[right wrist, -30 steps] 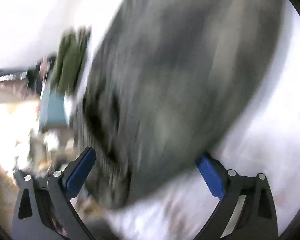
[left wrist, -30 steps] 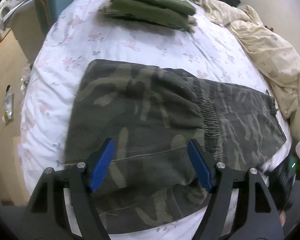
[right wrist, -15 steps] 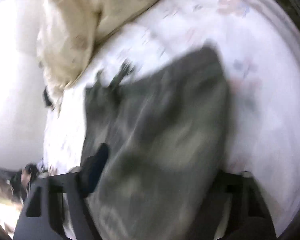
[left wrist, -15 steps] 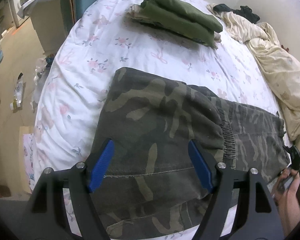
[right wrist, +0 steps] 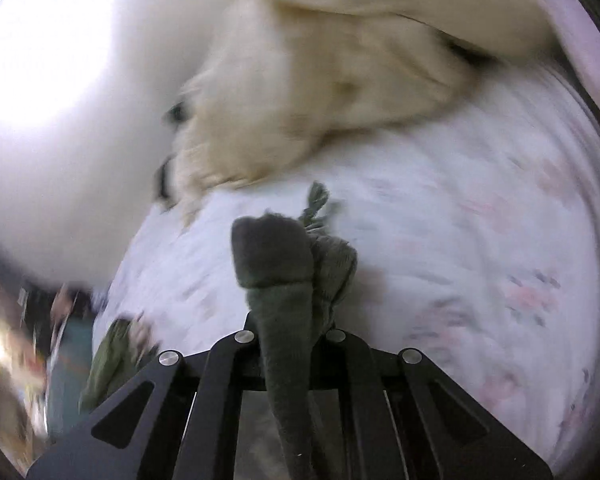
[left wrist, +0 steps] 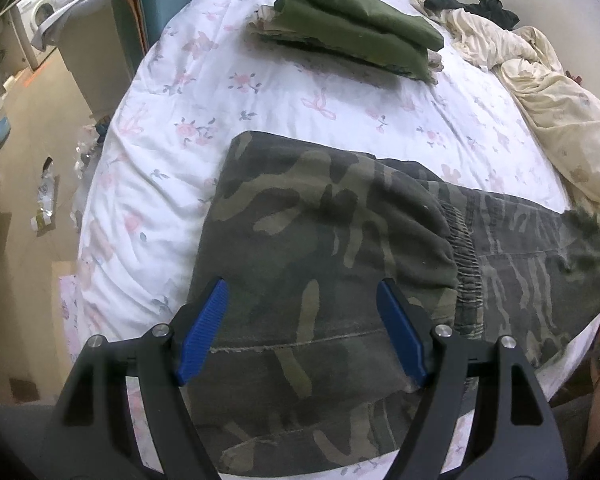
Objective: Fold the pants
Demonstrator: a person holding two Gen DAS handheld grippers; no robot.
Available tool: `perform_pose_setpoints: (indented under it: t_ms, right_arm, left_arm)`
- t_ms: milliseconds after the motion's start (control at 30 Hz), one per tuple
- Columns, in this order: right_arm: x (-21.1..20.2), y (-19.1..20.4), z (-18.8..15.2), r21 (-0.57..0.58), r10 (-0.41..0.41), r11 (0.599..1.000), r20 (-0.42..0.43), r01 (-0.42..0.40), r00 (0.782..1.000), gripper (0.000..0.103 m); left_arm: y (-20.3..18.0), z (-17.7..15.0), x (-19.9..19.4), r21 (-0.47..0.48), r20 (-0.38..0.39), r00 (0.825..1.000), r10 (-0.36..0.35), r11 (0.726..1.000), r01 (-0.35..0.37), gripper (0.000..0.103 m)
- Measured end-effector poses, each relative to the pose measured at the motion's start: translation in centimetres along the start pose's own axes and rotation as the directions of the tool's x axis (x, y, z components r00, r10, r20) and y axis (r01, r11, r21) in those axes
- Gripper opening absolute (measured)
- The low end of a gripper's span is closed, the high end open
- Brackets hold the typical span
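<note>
Camouflage pants (left wrist: pixel 340 240) lie partly folded on the white floral bed (left wrist: pixel 188 92), legs doubled over the waistband end at the right. My left gripper (left wrist: pixel 302 330) is open, its blue pads just above the near fold, holding nothing. My right gripper (right wrist: pixel 290 320) is shut on a bunched edge of the pants (right wrist: pixel 276 264), which sticks up between the fingers; that view is blurred. The lifted, blurred pants corner shows at the far right of the left wrist view (left wrist: pixel 592 236).
A stack of folded olive green clothes (left wrist: pixel 356 44) sits at the far side of the bed. A crumpled cream sheet (left wrist: pixel 540 92) lies along the right side, also in the right wrist view (right wrist: pixel 340 80). The floor and a washing machine (left wrist: pixel 40 12) are left.
My right gripper has swung over the pants and closed on an edge of them, from open a second ago. My left gripper has drawn back slightly and stays open.
</note>
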State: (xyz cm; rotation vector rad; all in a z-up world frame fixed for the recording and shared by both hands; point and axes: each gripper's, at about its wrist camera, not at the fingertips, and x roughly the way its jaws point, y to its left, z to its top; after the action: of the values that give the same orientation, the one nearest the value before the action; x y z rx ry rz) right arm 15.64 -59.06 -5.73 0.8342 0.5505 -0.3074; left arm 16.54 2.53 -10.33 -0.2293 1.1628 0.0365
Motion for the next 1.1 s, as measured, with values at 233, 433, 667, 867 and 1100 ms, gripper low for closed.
perform_pose_setpoints:
  t_ms: [233, 433, 667, 867, 1100]
  right_arm:
    - [-3.2, 14.0, -6.5, -0.316, 0.24, 0.906, -0.165, -0.282, 0.957, 0.006]
    - [-4.8, 21.1, -20.9, -0.506, 0.306, 0.703, -0.42, -0.5, 0.855, 0.005]
    - [-1.7, 19.1, -33.1, -0.627, -0.005, 0.539, -0.67, -0.562, 0.742, 0.013]
    - [-1.9, 17.9, -31.6, -0.484, -0.017, 0.609, -0.8, -0.628, 0.6, 0.059]
    - [-2.9, 18.3, -27.5, -0.362, 0.124, 0.71, -0.78, -0.604, 0.614, 0.059]
  left_arm:
    - [0.1, 0.2, -0.7, -0.009, 0.008, 1.0, -0.013, 1.0, 0.013, 0.074]
    - [0.6, -0.2, -0.1, -0.015, -0.026, 1.0, -0.001, 1.0, 0.0, 0.074]
    - [1.5, -0.6, 0.3, -0.04, -0.063, 0.998, -0.002, 0.999, 0.0, 0.074]
    - [0.6, -0.4, -0.1, -0.03, -0.057, 0.998, -0.033, 0.999, 0.032, 0.074]
    - [0.2, -0.7, -0.3, -0.029, -0.061, 0.997, -0.04, 0.999, 0.038, 0.074]
